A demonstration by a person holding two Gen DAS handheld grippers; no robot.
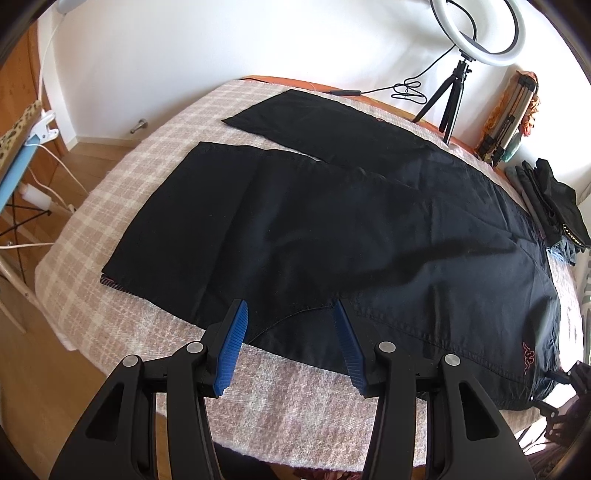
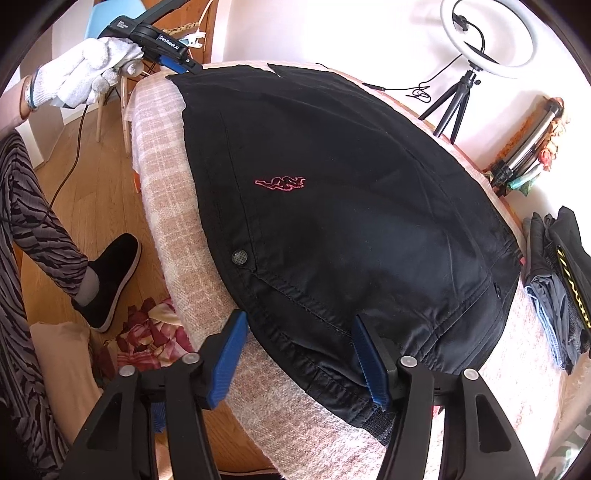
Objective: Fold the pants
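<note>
Lying flat on the checked blanket [image 1: 110, 229] over the tabletop, the black pants [image 1: 332, 229] have both legs spread out toward the far left. Left gripper [image 1: 290, 314] has its fingers wide apart at the near edge, gripping nothing. Right gripper [image 2: 301, 325] is spread wide too, right at the waistband, not clamped. Ring light [image 1: 476, 33] stands far right.

Black pants [image 1: 332, 229] lie flat (legs spread apart) on the bed.

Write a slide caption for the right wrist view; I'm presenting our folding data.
Open right gripper poised at the waistband of black pants spread on a checked blanket.
</note>
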